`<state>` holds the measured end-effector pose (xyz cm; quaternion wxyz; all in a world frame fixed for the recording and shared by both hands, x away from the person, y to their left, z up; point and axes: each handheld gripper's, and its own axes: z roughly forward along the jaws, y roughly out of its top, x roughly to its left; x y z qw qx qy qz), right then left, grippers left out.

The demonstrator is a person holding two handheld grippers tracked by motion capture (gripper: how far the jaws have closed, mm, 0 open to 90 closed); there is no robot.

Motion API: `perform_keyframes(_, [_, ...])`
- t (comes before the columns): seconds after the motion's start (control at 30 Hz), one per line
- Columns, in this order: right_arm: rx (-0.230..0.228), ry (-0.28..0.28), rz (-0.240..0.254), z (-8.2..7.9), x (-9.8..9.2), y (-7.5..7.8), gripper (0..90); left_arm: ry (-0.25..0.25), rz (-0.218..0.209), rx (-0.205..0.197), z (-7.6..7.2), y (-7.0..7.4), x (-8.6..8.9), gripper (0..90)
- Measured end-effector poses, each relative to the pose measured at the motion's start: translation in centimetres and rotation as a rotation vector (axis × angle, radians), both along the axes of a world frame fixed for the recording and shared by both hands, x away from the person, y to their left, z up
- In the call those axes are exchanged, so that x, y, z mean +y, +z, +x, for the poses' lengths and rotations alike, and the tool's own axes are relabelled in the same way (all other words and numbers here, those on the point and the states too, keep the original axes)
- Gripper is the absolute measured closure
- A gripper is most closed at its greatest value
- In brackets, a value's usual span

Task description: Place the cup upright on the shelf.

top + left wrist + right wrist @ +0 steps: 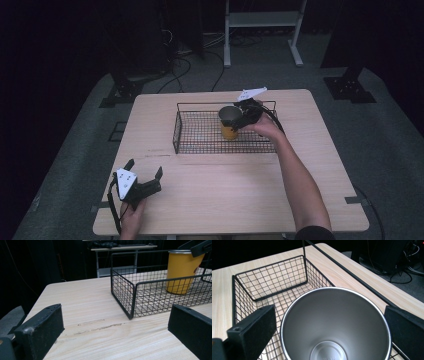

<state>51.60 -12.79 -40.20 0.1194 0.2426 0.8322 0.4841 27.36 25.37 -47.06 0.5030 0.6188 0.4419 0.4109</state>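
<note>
High view, nearest the person: the left gripper point(145, 175) rests low over the near left part of the wooden table point(235, 195), held by a hand at the table's front edge; its two jaws stand spread apart with nothing between them, pointing toward the far side; farther on, past bare wood, a black wire basket point(200, 135) sits on the far half of the table; inside the basket, toward its right part, a yellow cup point(229, 123) stands upright with its steel mouth facing up; the right gripper point(239, 120) is at the cup's right side, its jaws around the rim, the person's right arm stretching across the table to it; beyond the table lie grey floor, cables and the legs of a white stand point(262, 30).

In the left gripper view, the two black jaws rise wide apart at the bottom corners over bare table point(82, 305); a faint dark scuff marks the wood just ahead; beyond it stands the basket's near corner point(132, 297); the cup point(181, 272) stands on the mesh floor well beyond these jaws, up at the right, with part of the other gripper touching its rim.

In the right gripper view, the cup point(335, 325) sits directly between the jaws, its grey steel inside seen from above; the left jaw is close against the rim, the right jaw just beside it; whether they press on the cup I cannot tell; behind the cup the basket's mesh floor and far wall point(274, 277) run on, then the table edge.
</note>
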Motion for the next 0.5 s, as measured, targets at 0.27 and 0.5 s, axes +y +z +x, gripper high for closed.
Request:
perform_keyframes(0.27, [-0.02, -0.007, 0.029, -0.4, -0.8, 1.1, 0.0, 0.005, 0.003, 0.003, 0.0, 0.0, 0.0, 0.0])
perform_keyframes(0.5, [-0.04, -0.005, 0.046, -1.1, -1.4, 1.9, 0.0, 0.007, 0.01, 0.003, 0.0, 0.0, -0.2, 0.0])
